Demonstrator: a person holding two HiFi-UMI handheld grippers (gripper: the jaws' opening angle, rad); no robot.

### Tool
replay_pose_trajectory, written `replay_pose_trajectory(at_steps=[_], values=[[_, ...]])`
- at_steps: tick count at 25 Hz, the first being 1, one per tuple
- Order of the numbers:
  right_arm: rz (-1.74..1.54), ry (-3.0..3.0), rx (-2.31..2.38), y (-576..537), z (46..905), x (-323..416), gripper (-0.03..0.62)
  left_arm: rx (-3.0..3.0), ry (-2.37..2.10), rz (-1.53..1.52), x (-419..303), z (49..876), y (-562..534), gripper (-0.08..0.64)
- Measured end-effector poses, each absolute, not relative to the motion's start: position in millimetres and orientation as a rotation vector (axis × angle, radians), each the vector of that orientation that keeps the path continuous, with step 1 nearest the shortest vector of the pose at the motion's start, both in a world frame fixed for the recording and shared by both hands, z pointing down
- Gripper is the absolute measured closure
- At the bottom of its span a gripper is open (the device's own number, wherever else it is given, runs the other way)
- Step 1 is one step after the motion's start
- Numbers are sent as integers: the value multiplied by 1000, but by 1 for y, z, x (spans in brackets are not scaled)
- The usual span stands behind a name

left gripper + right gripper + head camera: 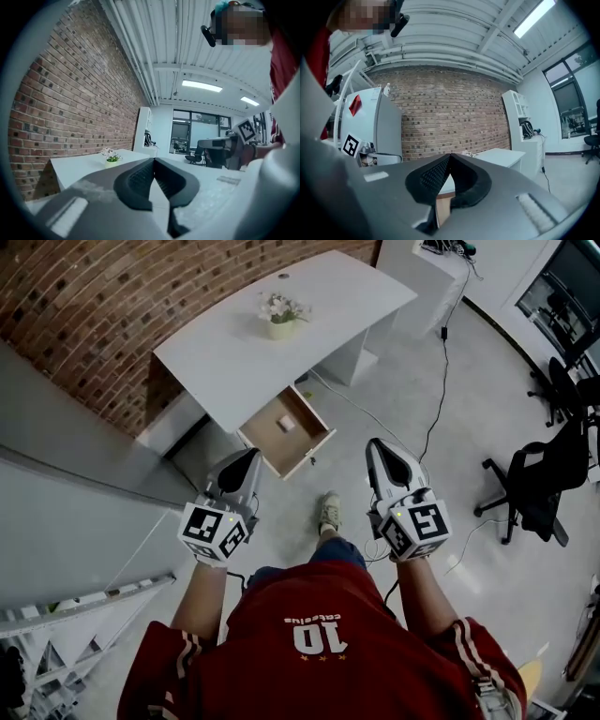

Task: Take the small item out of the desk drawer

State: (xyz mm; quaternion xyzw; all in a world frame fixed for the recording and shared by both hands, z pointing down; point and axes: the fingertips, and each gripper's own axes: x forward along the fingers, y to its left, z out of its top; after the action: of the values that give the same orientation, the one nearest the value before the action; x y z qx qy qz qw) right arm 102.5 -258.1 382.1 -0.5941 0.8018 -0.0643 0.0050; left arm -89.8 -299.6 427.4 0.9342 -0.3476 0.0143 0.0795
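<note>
- Left gripper [246,465], right gripper [382,454]: jaws pressed together on both, nothing held. Both hover on near side of drawer, well apart from it.
- Drawer [270,444] stands open under desk [234,357].
- Small item [286,425], white, lies inside drawer near middle, untouched.
- Judged: opening done. Approach, grasp and lift-out left.
- Potted flowers [281,315] on desk beyond drawer.

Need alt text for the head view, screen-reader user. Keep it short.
Looking down, a person in a red shirt holds a left gripper and a right gripper, both shut and empty, short of a white desk whose wooden drawer stands open with a small white item inside. A potted flower sits on the desk.
</note>
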Motion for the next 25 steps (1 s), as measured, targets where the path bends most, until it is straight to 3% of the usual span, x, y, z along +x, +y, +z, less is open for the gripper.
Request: replay_pose_trajectory(at_steps=[1,3,10,25], values=[[-210,2510,-1854,-269,383,108,589,2797,-1032,55,-83,432,-310,555],[-216,2512,-1852,-288,386,118,589,2792,-1004,73,-70,443,-326,439],[-250,2500,-1885,-323,399,142,589,2750,-956,160,-42,492,-370,339],[-384,2476,-1922,-360,475,177,589,2637,-904,372,-10,639,-444,337]])
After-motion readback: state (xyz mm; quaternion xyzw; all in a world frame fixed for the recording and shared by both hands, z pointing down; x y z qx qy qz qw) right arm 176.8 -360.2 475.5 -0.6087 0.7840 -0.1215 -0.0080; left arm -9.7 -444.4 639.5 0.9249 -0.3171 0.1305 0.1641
